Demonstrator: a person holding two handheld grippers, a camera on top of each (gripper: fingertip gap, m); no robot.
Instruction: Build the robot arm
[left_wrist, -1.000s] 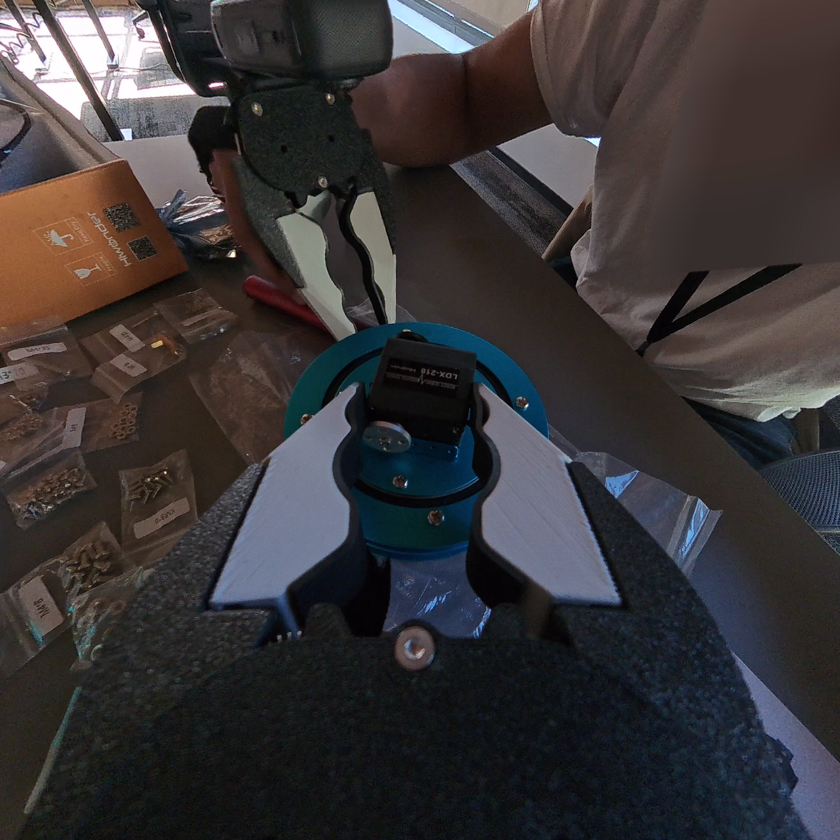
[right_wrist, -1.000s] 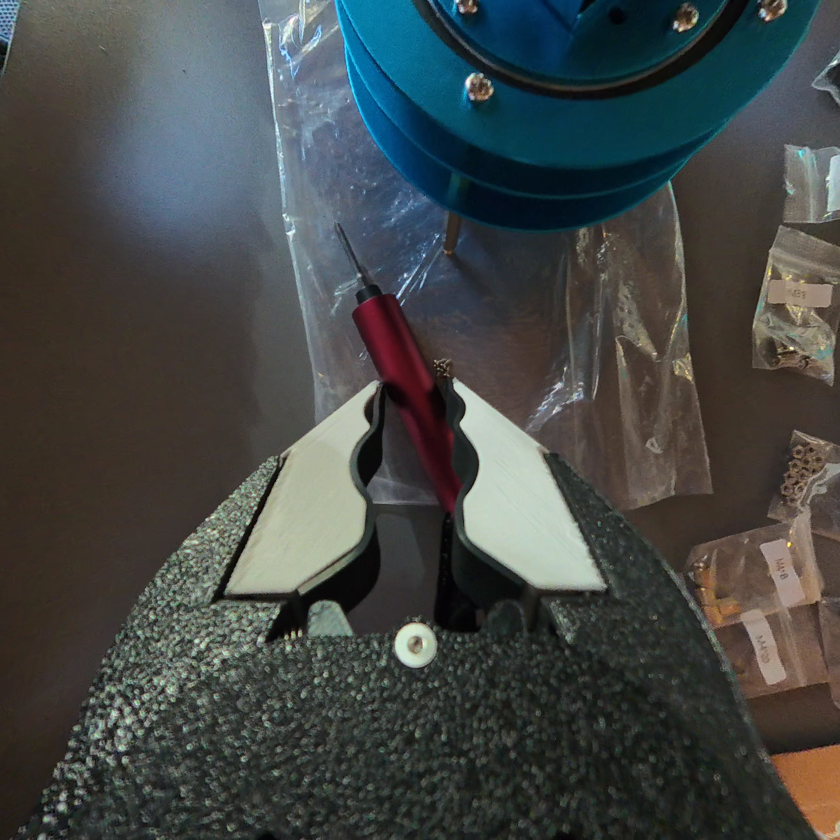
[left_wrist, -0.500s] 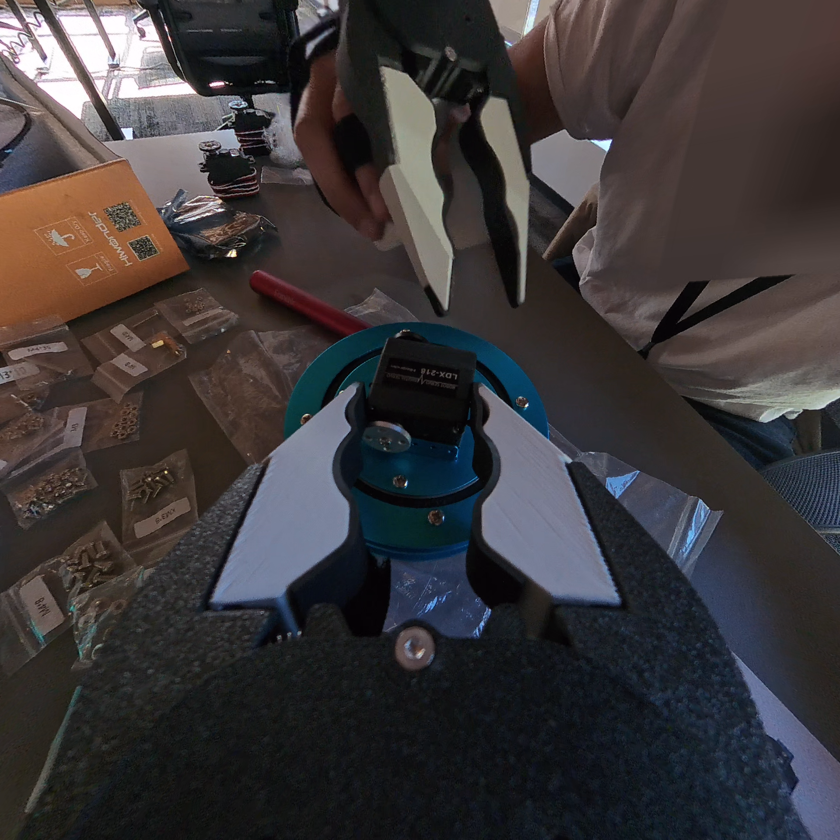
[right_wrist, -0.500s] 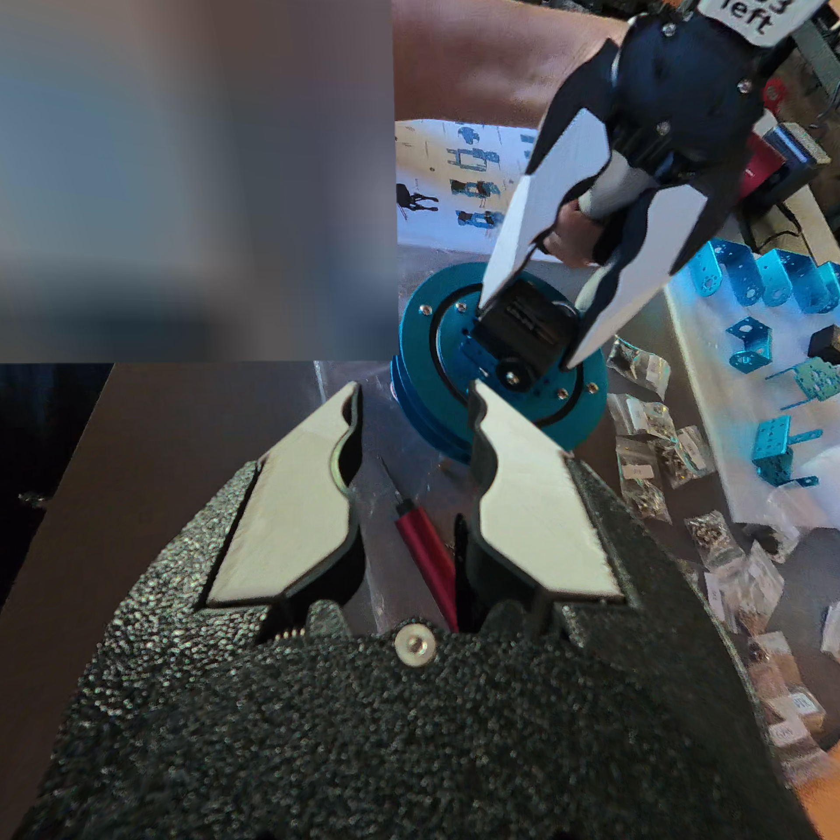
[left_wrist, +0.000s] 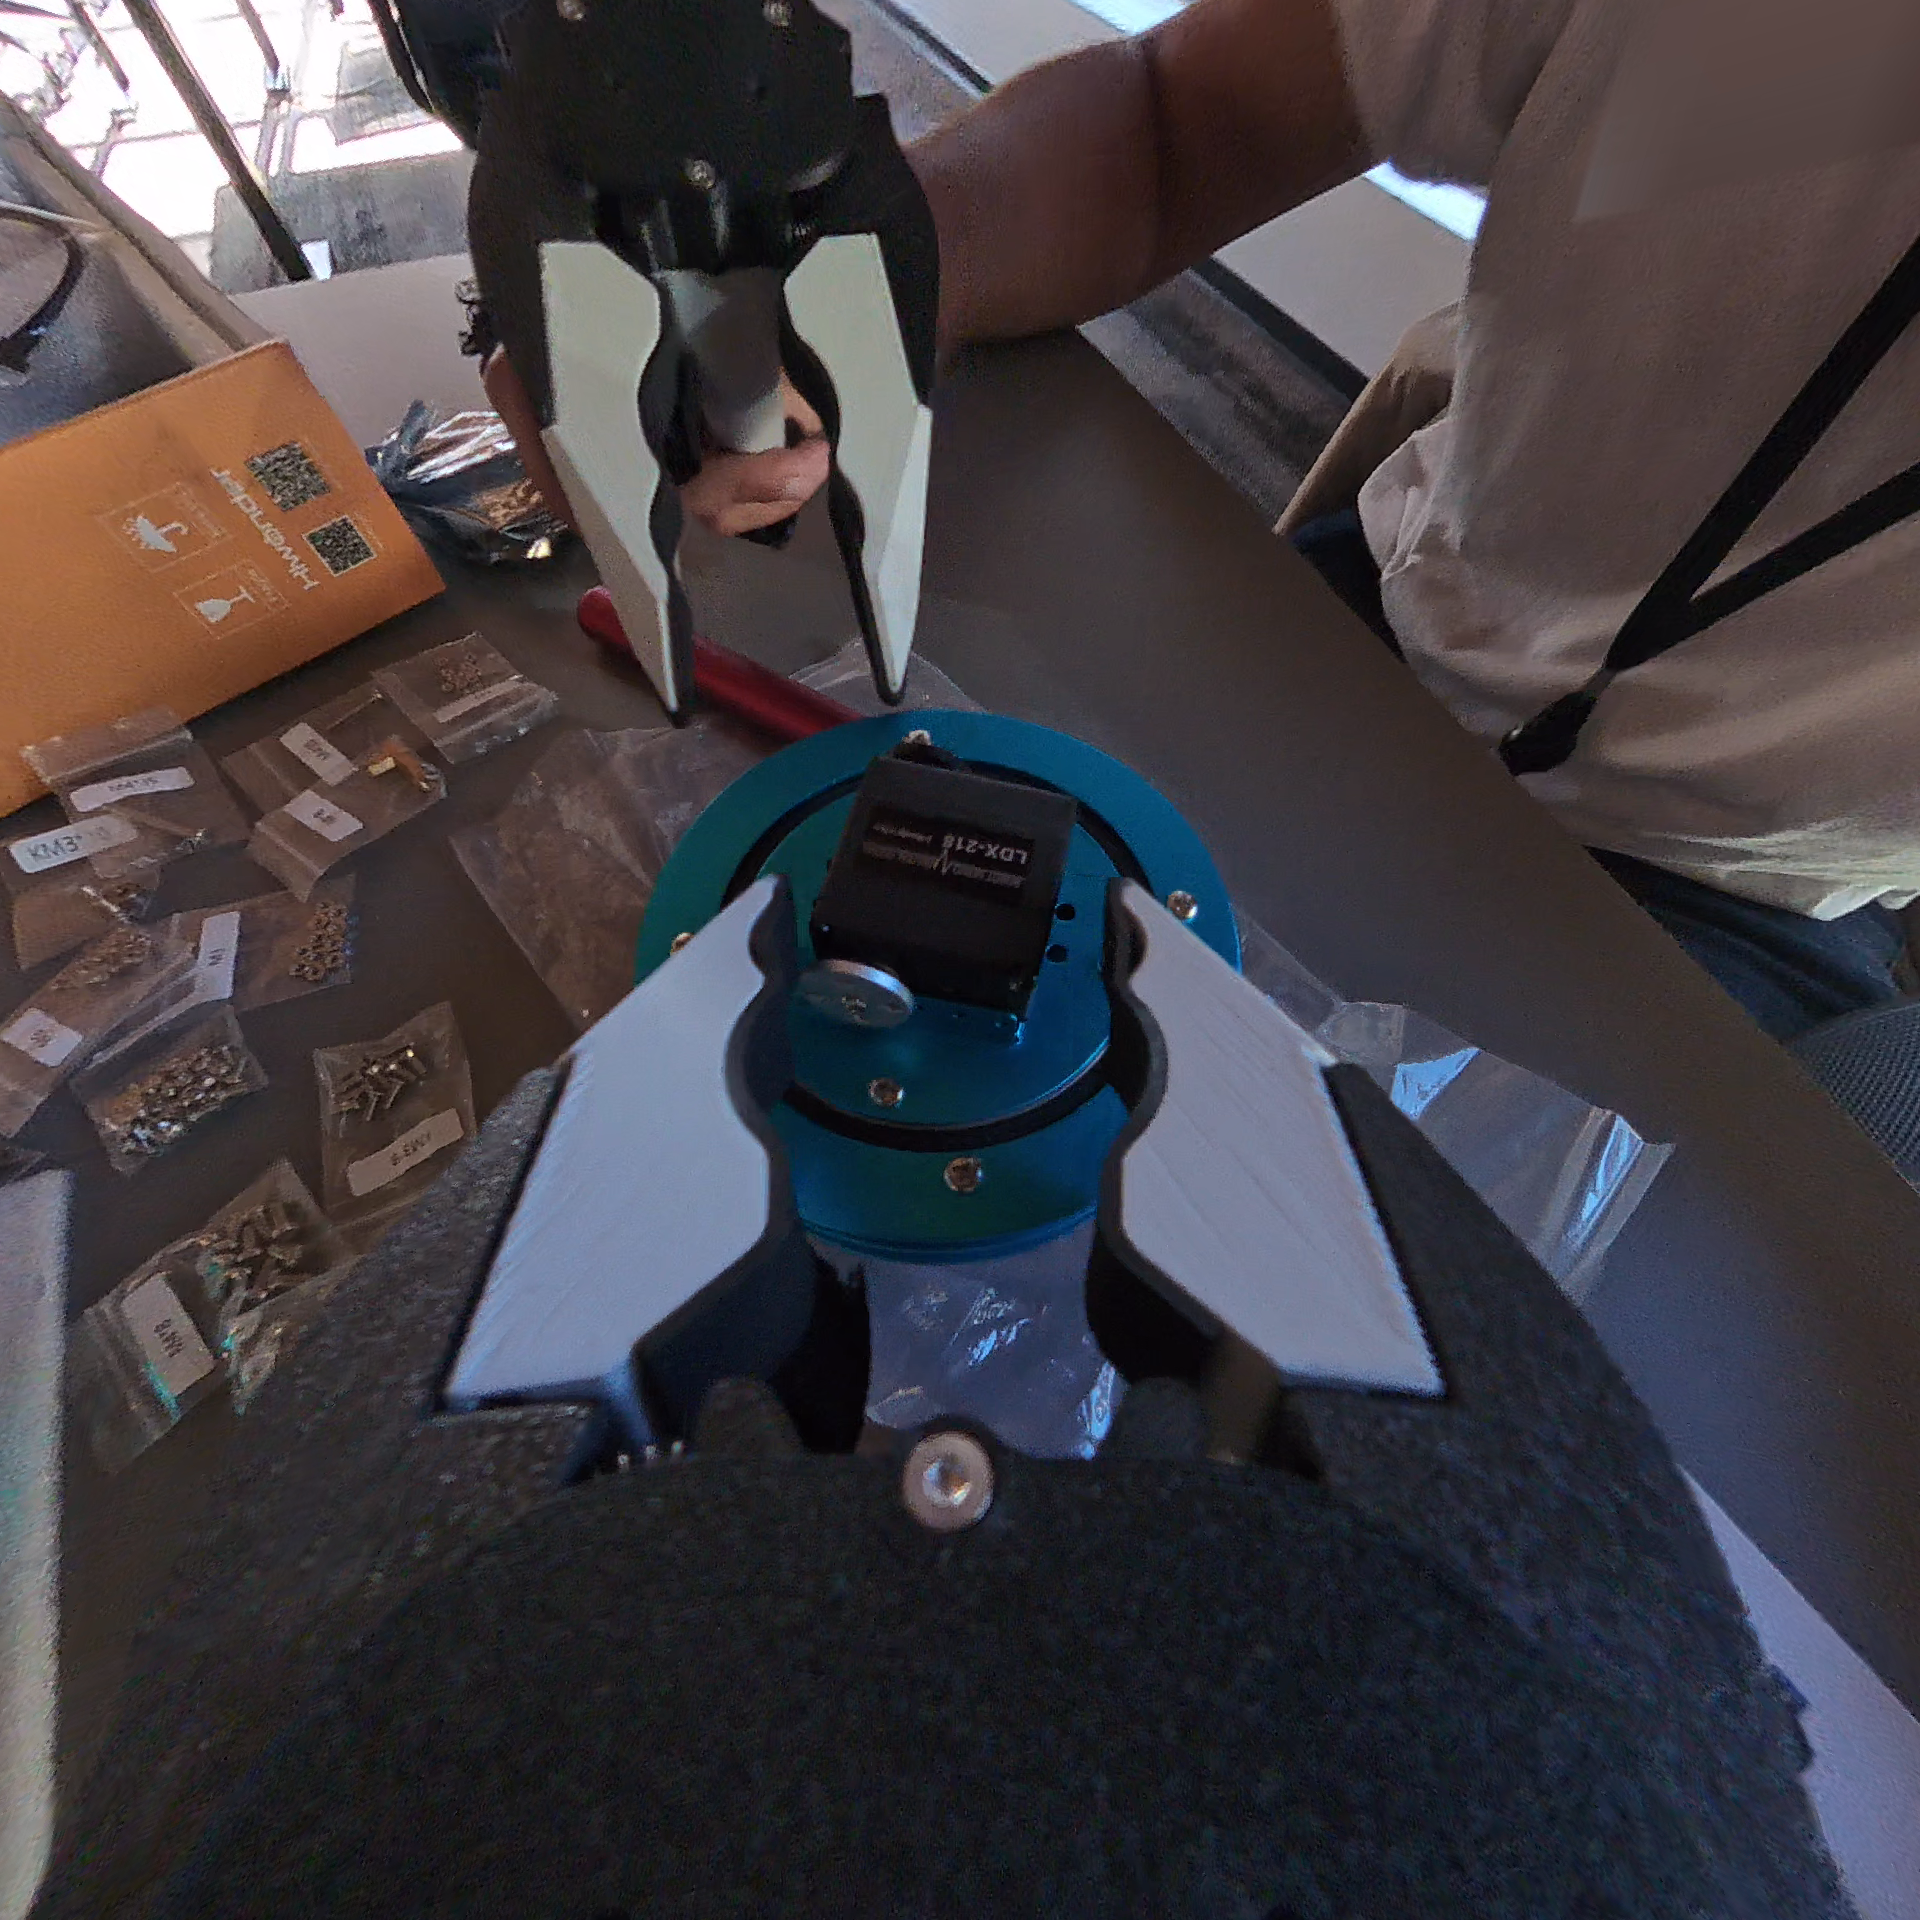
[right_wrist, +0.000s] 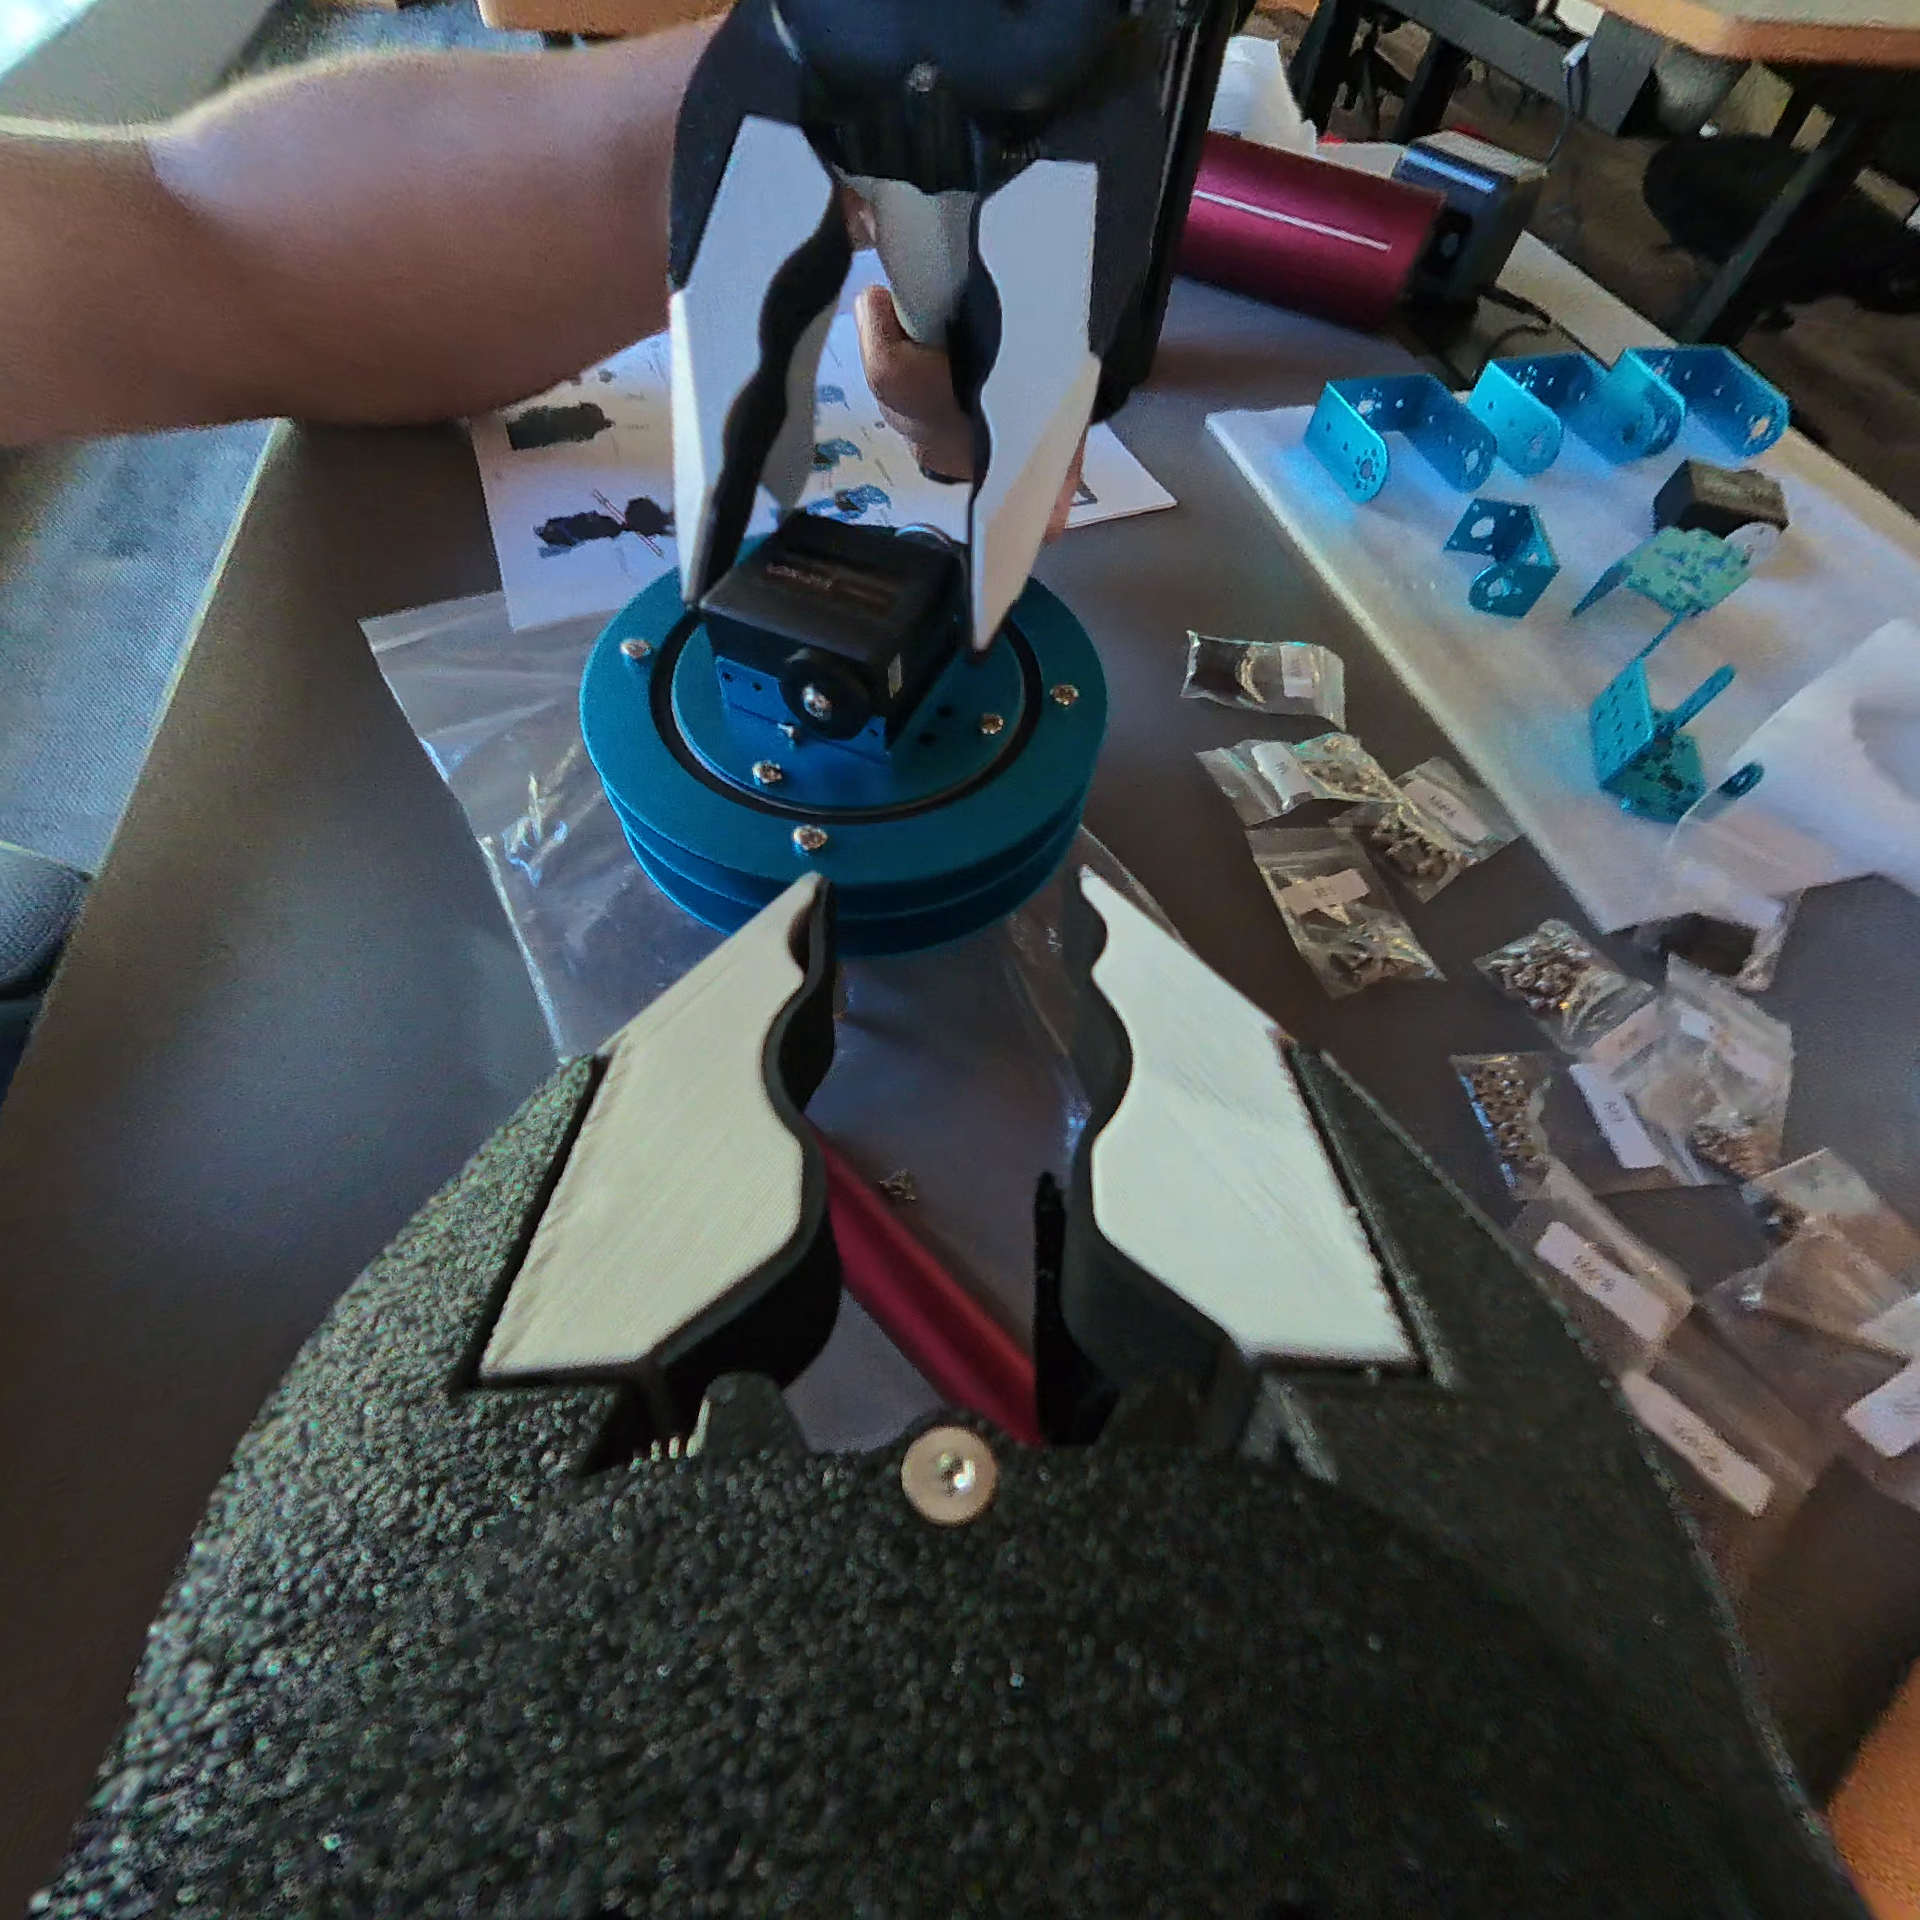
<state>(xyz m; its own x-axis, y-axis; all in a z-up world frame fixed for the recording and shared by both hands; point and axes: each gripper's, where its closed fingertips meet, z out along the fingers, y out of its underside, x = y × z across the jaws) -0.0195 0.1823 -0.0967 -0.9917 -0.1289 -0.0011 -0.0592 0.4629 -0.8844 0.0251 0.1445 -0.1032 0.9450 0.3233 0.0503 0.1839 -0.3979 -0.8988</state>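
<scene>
A black servo (left_wrist: 945, 883) stands on a blue round base (left_wrist: 727, 831) on a dark table. My left gripper (left_wrist: 945, 904) is open, its two white fingers on either side of the servo with small gaps. From the right wrist view the servo (right_wrist: 831, 613) and base (right_wrist: 727, 862) show with the left gripper (right_wrist: 847, 603) straddling the servo. My right gripper (right_wrist: 951, 894) is open and empty, just in front of the base. A red screwdriver (right_wrist: 914, 1288) lies on the table beneath it. In the left wrist view the right gripper (left_wrist: 781, 696) hovers over the screwdriver (left_wrist: 758, 681).
A clear plastic bag (right_wrist: 499, 727) lies under the base. Several small bags of screws (left_wrist: 384, 1091) and an orange cardboard box (left_wrist: 187, 499) lie to one side. Blue metal brackets (right_wrist: 1538, 416) sit on a white sheet. A person (left_wrist: 1662, 416) sits at the table edge. The gap from one gripper's tips to the other's is roughly 7 cm. It is some 9 cm from my right tips to the red screwdriver (right_wrist: 914, 1288).
My right gripper let go of the red screwdriver, rose and tilted up, and now hangs open over it. My left gripper opened away from the servo's sides.
</scene>
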